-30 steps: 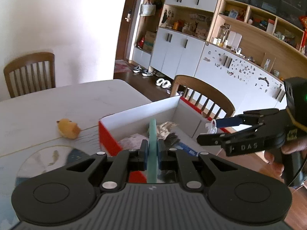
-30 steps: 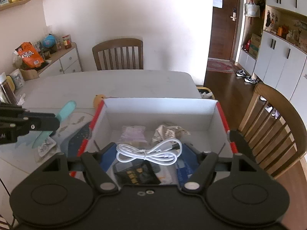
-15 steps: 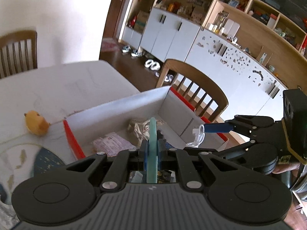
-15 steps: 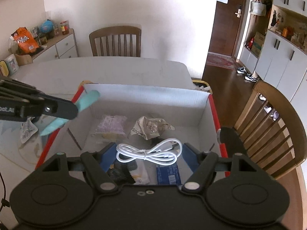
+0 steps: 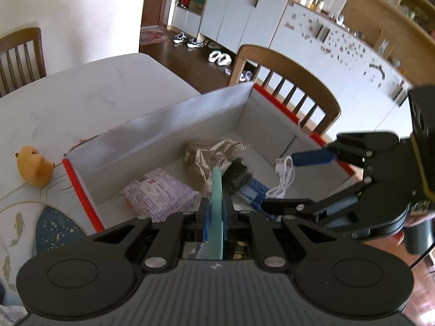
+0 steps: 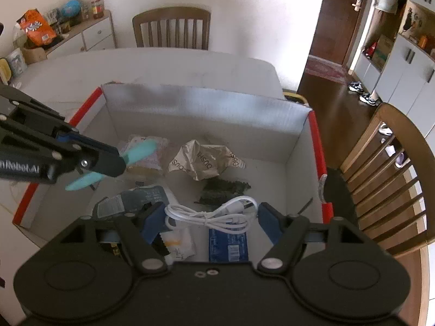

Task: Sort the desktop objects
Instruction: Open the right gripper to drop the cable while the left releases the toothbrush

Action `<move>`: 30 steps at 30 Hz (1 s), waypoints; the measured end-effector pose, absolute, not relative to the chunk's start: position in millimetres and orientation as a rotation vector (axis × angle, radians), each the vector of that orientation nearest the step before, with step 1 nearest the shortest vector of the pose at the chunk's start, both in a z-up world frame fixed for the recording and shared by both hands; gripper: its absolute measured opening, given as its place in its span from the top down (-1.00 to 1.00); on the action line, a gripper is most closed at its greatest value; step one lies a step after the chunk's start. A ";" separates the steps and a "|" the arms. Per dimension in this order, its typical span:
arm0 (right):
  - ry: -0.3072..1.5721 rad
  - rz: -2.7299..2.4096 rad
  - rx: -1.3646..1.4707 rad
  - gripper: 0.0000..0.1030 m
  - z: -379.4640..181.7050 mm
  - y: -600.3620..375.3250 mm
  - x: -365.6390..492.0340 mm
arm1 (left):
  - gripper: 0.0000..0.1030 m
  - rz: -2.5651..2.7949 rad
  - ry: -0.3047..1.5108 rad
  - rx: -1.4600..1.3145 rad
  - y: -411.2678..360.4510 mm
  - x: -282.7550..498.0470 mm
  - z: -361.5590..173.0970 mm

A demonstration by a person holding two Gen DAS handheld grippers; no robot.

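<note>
My left gripper (image 5: 216, 214) is shut on a flat teal stick (image 5: 216, 203) and holds it above the open red-edged cardboard box (image 5: 163, 133); it also shows in the right wrist view (image 6: 119, 160) with the teal stick (image 6: 141, 149) over the box's left side. My right gripper (image 6: 212, 217) holds a coiled white cable (image 6: 214, 214) between its wide-set blue pads, above the box (image 6: 206, 108). In the left wrist view the cable (image 5: 284, 176) hangs from the right gripper's upper finger (image 5: 312, 157).
Inside the box lie a crumpled silver wrapper (image 6: 204, 160), a pink packet (image 6: 146, 157), a dark bundle (image 6: 223, 187), a blue card (image 6: 228, 244) and other packets. A yellow toy (image 5: 34, 167) sits on the table left of the box. Wooden chairs (image 6: 388, 174) stand around.
My left gripper has moved the teal stick from beside the box to over its inside. The right gripper has lowered a little toward the box with the cable.
</note>
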State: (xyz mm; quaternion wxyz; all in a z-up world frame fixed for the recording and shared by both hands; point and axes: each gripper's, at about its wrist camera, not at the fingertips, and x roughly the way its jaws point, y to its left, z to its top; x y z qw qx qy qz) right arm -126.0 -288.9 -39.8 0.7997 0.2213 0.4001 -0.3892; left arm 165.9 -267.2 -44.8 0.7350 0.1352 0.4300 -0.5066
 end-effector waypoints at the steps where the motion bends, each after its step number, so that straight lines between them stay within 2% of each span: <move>1: 0.868 -0.832 0.470 -0.44 -41.5 -290.0 -125.1 | 0.84 -1.110 0.949 0.307 -269.2 165.3 -46.6; 13: 0.968 -0.774 0.485 -0.44 -65.7 -303.9 -119.7 | 0.84 -1.073 0.991 0.390 -282.2 164.3 -63.0; 30: 0.970 -0.746 0.463 -0.48 -60.3 -303.5 -122.6 | 0.83 -1.053 1.074 0.439 -292.8 174.7 -79.5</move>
